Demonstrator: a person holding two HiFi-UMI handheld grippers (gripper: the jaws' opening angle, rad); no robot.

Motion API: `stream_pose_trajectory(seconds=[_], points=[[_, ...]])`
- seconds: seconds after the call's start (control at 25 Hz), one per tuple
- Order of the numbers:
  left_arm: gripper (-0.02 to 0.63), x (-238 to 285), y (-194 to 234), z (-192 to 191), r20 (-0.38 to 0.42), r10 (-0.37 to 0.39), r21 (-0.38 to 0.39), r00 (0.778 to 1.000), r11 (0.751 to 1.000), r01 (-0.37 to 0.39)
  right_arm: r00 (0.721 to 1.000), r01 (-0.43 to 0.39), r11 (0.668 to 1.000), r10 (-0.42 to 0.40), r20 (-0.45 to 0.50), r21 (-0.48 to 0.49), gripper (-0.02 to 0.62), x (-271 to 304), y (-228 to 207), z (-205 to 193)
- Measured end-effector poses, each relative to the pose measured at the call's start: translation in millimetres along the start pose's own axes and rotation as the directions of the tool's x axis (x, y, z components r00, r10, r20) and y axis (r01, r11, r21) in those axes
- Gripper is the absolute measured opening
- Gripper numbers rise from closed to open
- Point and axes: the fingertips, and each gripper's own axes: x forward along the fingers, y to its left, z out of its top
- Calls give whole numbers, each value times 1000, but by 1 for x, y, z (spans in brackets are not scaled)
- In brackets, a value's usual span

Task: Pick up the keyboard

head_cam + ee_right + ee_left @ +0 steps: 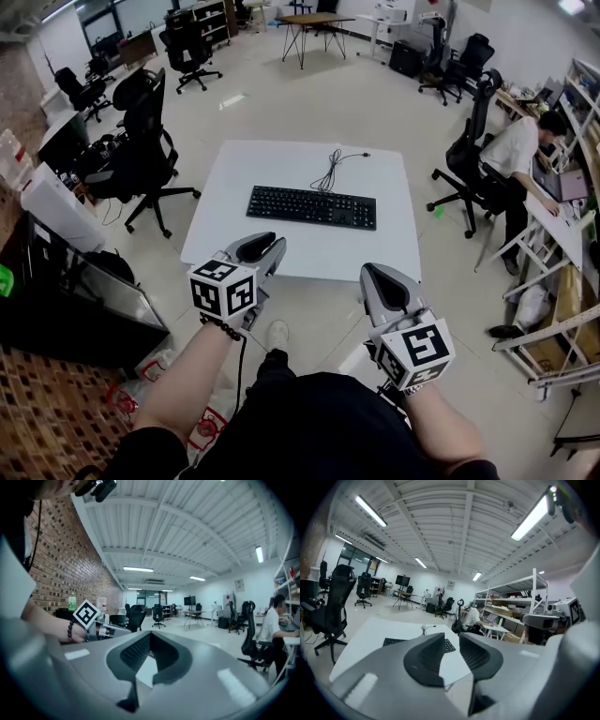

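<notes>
A black keyboard (311,206) lies flat in the middle of a white table (281,164), its cable (330,169) trailing toward the far edge. Both grippers hover in front of the table's near edge, apart from the keyboard. My left gripper (267,246) is at the near left corner, jaws open with a narrow gap and nothing between them. In the left gripper view, part of the keyboard (393,642) shows beyond the left gripper (451,637). My right gripper (382,277) sits just off the near right edge, shut and empty; the right gripper view shows the right gripper (150,637) with its tips touching.
A black office chair (141,150) stands left of the table and another (473,155) to its right. A person (520,155) sits at a desk on the right beside shelving (562,309). A black cabinet (66,300) is at the near left.
</notes>
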Motion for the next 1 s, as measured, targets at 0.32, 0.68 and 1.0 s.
stream_pose_trajectory(seconds=[0.32, 0.68, 1.0], points=[[95, 55, 137, -12, -112, 92, -128, 989, 986, -106, 998, 45, 998, -43, -38, 47, 2, 68, -27, -3], [104, 118, 284, -58, -303, 126, -256, 945, 944, -208, 991, 95, 989, -84, -102, 117, 3, 158, -53, -21], [127, 171, 341, -103, -424, 3, -394, 906, 900, -187, 982, 140, 975, -114, -151, 174, 2, 216, -70, -40]])
